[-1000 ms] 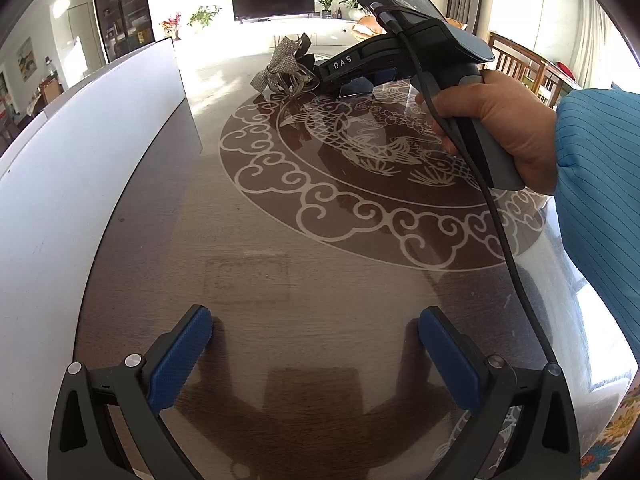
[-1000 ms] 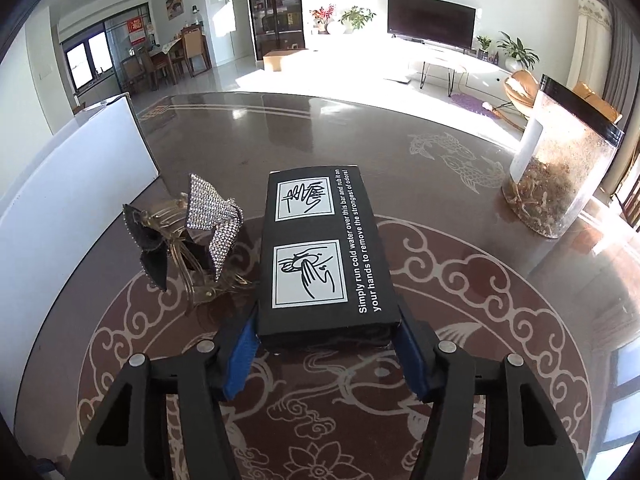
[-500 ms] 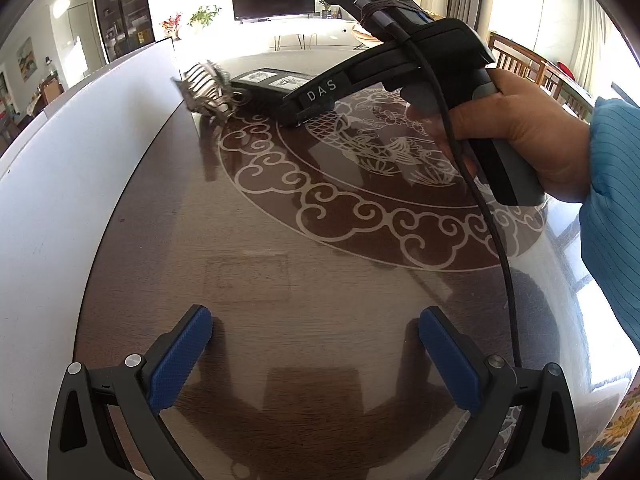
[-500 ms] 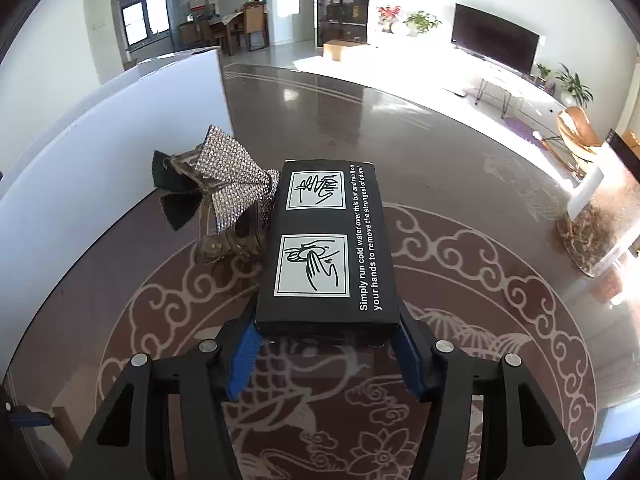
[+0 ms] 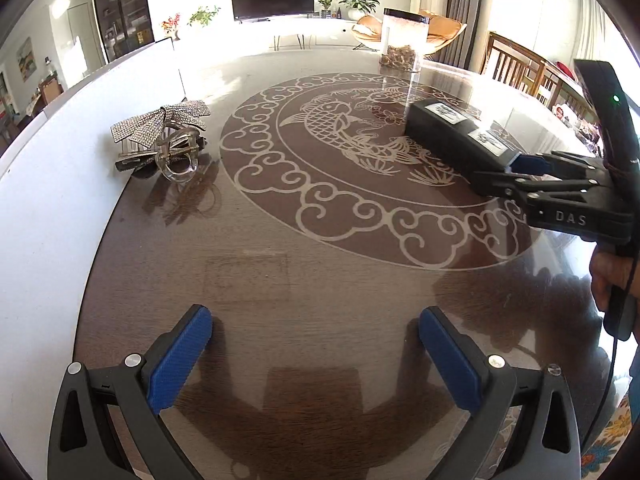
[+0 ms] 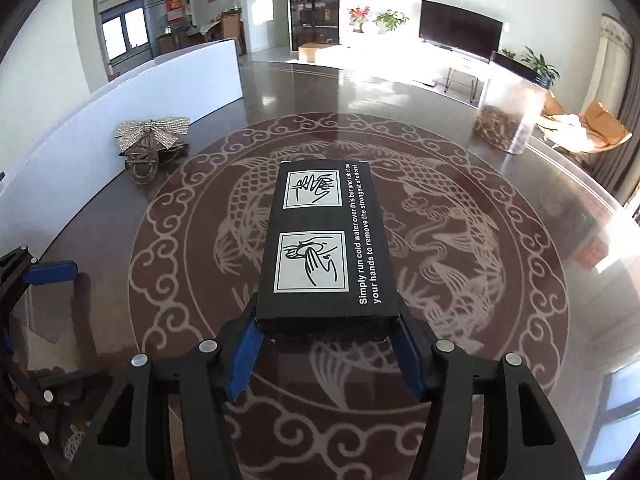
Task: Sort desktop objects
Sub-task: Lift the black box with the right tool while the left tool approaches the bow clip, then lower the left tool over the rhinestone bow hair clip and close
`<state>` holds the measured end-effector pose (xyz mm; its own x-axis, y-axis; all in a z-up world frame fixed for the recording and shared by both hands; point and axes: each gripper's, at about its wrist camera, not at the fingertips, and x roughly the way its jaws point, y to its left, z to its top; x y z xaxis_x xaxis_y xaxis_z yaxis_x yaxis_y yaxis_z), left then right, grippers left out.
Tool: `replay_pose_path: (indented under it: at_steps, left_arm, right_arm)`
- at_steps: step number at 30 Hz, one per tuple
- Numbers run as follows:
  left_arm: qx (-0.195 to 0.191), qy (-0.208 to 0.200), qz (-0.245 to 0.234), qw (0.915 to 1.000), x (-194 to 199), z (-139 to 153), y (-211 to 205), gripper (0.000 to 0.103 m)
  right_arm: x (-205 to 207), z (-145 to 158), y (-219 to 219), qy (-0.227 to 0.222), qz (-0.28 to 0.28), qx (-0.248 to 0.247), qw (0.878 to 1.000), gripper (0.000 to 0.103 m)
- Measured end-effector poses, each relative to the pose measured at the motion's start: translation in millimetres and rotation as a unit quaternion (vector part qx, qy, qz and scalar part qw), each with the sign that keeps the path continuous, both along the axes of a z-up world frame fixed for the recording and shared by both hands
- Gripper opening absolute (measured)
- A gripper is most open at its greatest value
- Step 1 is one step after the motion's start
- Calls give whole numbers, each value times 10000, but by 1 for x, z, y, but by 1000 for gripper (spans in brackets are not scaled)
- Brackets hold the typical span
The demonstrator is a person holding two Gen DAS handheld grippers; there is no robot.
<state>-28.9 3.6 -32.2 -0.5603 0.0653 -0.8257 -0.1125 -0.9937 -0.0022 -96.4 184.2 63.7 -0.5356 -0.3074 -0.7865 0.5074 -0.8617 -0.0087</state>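
My right gripper (image 6: 324,356) is shut on the near end of a long black box (image 6: 326,240) with two white hand-washing pictures and white print on top. The box (image 5: 456,136) hangs over the table's round fish pattern, on the right in the left wrist view, with the right gripper (image 5: 516,168) behind it. A rhinestone bow hair clip (image 5: 164,136) lies at the table's left side by the white board; it also shows as the hair clip (image 6: 152,144) far left of the box. My left gripper (image 5: 314,344) is open over bare table, nothing between its blue pads.
A white board (image 5: 48,184) stands along the table's left edge. A clear jar (image 6: 508,116) with brown contents stands at the far right of the dark glossy table (image 5: 320,264). A person's hand (image 5: 612,276) grips the right tool's handle at the right edge.
My right gripper has carried the black box away from the hair clip, rightward across the table to over the fish pattern. The left gripper has stayed still and open.
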Motion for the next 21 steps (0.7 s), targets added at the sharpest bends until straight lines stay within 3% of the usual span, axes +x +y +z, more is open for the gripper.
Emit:
replay_pose_path:
  at_steps: [4, 8, 10, 12, 21]
  left_arm:
    - [0, 0, -1, 10000, 0, 0, 0, 103]
    - [-2, 0, -1, 10000, 0, 0, -1, 103]
    - [1, -1, -3, 10000, 0, 0, -1, 103]
    - [-3, 1, 0, 10000, 0, 0, 0, 103]
    - [-13, 3, 9, 10000, 1, 0, 0, 103]
  right_arm:
    - [26, 5, 54, -12, -683, -13, 9977, 60]
    - [45, 7, 75, -18, -1113, -55, 9938, 61]
    - [43, 6, 77, -22, -1206, -25, 9927, 68]
    - [40, 3, 76, -99, -1226, 37, 9924, 94]
    - [38, -5, 74, -210, -1178, 89, 9928, 103]
